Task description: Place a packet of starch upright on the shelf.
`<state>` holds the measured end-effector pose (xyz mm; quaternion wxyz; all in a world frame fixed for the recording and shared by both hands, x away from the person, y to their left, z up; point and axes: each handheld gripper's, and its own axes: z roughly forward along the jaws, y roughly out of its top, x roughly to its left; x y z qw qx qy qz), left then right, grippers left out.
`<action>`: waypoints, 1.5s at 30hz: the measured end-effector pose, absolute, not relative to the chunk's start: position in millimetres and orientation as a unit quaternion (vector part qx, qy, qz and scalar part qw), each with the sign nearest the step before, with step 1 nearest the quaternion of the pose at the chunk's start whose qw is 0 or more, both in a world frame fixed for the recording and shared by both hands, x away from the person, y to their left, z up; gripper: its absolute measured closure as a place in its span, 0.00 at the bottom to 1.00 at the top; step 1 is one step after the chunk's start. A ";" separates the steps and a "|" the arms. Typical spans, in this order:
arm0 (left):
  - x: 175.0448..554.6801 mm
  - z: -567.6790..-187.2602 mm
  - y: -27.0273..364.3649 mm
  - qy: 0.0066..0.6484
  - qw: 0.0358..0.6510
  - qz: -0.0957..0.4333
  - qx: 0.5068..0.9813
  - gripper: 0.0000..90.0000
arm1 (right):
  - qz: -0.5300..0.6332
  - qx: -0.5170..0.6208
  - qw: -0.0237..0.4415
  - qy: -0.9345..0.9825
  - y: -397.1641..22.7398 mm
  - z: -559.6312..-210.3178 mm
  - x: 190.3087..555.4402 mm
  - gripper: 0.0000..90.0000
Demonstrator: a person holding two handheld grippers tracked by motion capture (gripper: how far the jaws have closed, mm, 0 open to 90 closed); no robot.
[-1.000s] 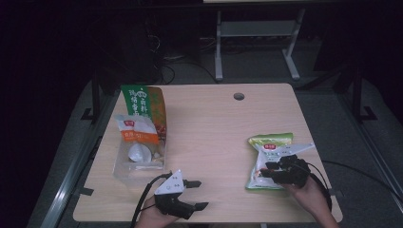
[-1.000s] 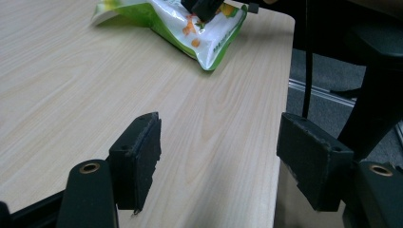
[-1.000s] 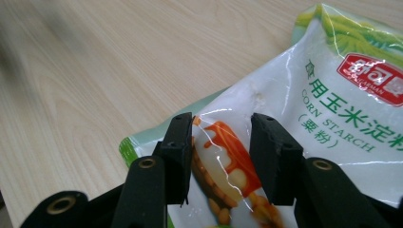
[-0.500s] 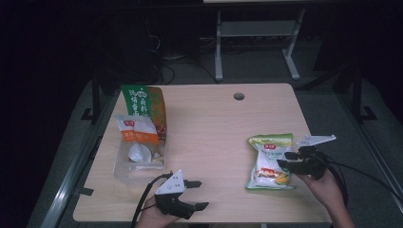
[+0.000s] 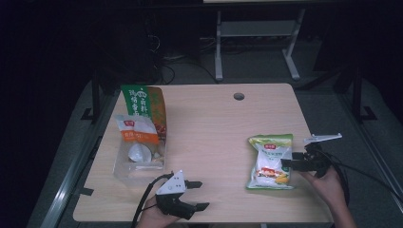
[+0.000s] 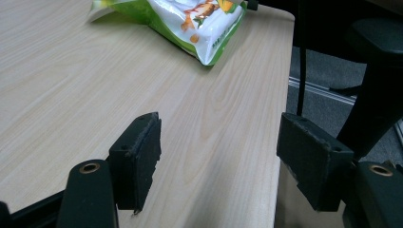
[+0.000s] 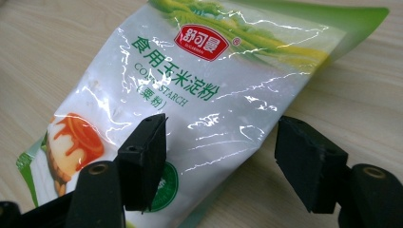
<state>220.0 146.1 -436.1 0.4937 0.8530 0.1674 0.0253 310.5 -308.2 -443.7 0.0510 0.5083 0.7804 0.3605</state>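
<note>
A green and white corn starch bag [image 5: 270, 161] lies flat on the right side of the wooden table [image 5: 214, 123]. My right gripper [image 5: 287, 165] is at the bag's right edge, pointing left. Its jaws have just been opening and now stand open. In the right gripper view the corn starch bag [image 7: 190, 80] lies on the table beneath the right gripper [image 7: 221, 161], and neither pad presses on it. My left gripper [image 5: 200, 194] rests open near the front edge with nothing between its jaws. In the left gripper view the left gripper [image 6: 218, 152] faces bare wood, with the bag [image 6: 190, 19] farther off.
At the left stands a clear plastic tub [image 5: 124, 170] with an orange and white pouch [image 5: 138, 130] in it. A tall green and orange bag [image 5: 142, 102] leans behind it. A cable hole [image 5: 239, 96] sits near the far edge. Dark floor surrounds the table.
My right gripper has let go of the corn starch bag and drawn back to the right, off the bag to its edge. The bag lies flat. The left gripper has kept still.
</note>
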 end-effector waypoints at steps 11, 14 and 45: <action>219.5 -436.4 145.3 0.166 0.494 0.026 0.853 0.35 | 0.376 0.505 0.049 0.775 -304.4 -447.3 309.0 0.62; 220.0 -436.6 145.2 0.165 0.492 0.025 0.854 0.35 | 0.374 0.504 0.042 0.778 -304.4 -446.9 311.1 0.61; 229.4 -427.4 145.9 0.183 0.504 0.027 0.844 0.34 | 0.460 0.443 0.037 0.769 -271.1 -404.6 299.9 0.97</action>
